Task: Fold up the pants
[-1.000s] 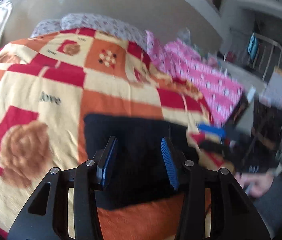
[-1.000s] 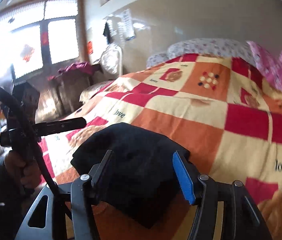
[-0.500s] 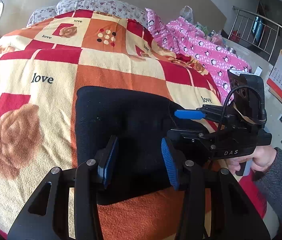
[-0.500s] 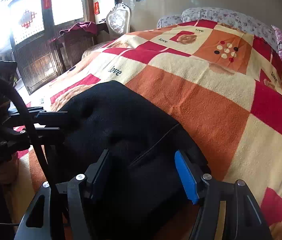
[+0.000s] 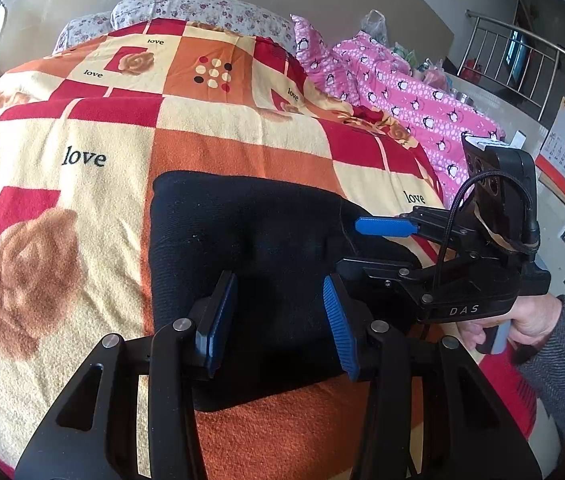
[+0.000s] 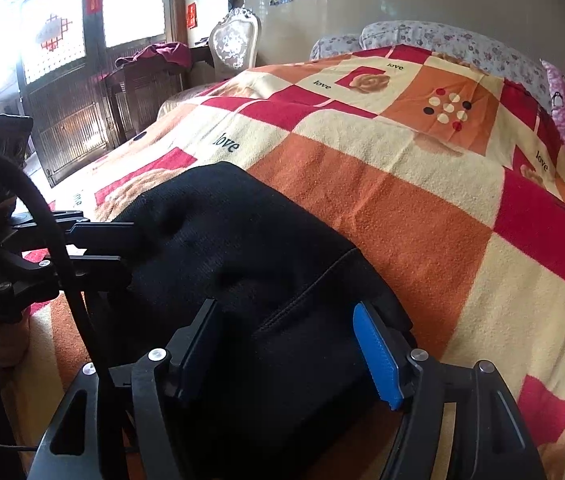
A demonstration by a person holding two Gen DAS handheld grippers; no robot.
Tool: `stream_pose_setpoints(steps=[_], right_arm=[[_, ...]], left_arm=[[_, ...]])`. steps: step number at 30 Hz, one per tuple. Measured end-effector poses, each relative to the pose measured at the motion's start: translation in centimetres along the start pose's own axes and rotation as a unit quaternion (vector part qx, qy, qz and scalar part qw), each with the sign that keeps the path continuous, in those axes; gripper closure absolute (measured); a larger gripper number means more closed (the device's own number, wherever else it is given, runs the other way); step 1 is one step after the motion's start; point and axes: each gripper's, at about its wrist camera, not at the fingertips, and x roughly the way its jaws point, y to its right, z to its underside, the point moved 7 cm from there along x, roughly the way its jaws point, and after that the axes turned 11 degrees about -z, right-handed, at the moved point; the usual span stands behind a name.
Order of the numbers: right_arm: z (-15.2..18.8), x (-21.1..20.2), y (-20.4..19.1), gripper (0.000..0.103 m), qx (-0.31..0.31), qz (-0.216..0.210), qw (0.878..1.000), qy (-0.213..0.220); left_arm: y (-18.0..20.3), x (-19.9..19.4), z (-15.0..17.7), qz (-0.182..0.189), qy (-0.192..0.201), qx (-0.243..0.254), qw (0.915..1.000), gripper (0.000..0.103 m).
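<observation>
- The black pants [image 5: 250, 240] lie folded into a thick rectangle on the bed's checked blanket [image 5: 210, 136], near the edge closest to you.
- Your left claw [image 5: 278, 320] sits low over the near part of the pants. Its blue pads stand apart with black cloth in the gap, and neither pad presses on the fabric, so it holds nothing.
- Your right claw [image 6: 290, 348] is at the right end of the pants, and its jaws are opening. The folded edge with its seam lies between the pads, but they are not pinching it.
- In the left wrist view the right claw [image 5: 370, 248] reaches in from the right, one blue finger [image 5: 382, 226] lying over the corner of the pants, your hand [image 5: 522, 320] on its handle.
- A pink quilt with penguins [image 5: 402, 96] lies along the far right side of the bed, well apart from the pants.
- Flowered pillows [image 6: 442, 36] sit at the head of the bed.
</observation>
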Motion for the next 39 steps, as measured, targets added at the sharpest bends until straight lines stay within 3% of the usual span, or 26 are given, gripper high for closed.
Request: stream_pose_setpoints(steps=[5,8,12,14,22,23,25,27,30,32,34,36,39], right_arm=[[-0.2,-0.9,-0.6,0.037,0.050,0.036,0.997,-0.045],[0.7,-1.6,-1.4,0.036,0.053,0.052,0.996,-0.045],[2.5,-1.3,-0.3,0.029,0.092,0.029,0.995,0.011],[2.5,-1.3,0.1,0.029,0.106,0.008,0.994,0.014],[2.3,-1.3,-0.6,0.027,0.089,0.029,0.995,0.016],[2.3,-1.4,-0.6,0.026,0.090,0.030,0.995,0.016],[2.4,-1.4,-0.4,0.006,0.099,0.053,0.994,0.013],[2.7,-1.3,0.4,0.003,0.139,0.065,0.988,0.010],[3.0,-1.2,1.1,0.003,0.179,0.035,0.983,0.016],[3.2,-1.2,1.7,0.003,0.208,0.010,0.978,0.018],[3.4,-1.5,2.1,0.003,0.238,-0.005,0.971,0.027],[3.5,-1.7,2.4,0.003,0.255,-0.012,0.967,0.029],[3.4,-1.4,2.0,0.003,0.239,-0.001,0.971,0.019]], left_arm=[[-0.2,0.2,-0.1,0.001,-0.001,-0.001,1.0000,0.059],[-0.2,0.2,0.0,0.004,-0.001,0.000,1.0000,0.059],[-0.1,0.2,0.0,0.004,-0.001,0.000,1.0000,0.059],[0.0,0.2,0.0,0.003,-0.002,0.000,1.0000,0.059],[0.0,0.2,0.1,0.002,-0.001,0.002,1.0000,0.059],[0.0,0.2,0.1,0.003,-0.001,0.002,1.0000,0.059],[0.0,0.2,0.1,0.002,-0.001,0.002,1.0000,0.059],[-0.1,0.2,0.0,0.002,-0.002,0.001,1.0000,0.059],[-0.2,0.2,0.0,0.006,-0.004,-0.001,1.0000,0.058],[-0.2,0.1,0.0,0.015,-0.005,-0.001,0.9999,0.054],[0.2,0.0,-0.1,0.037,-0.006,0.005,0.9993,0.038],[0.4,0.0,-0.1,0.036,-0.004,0.013,0.9993,0.037],[0.7,-0.1,-0.1,0.028,-0.003,0.020,0.9994,0.037]])
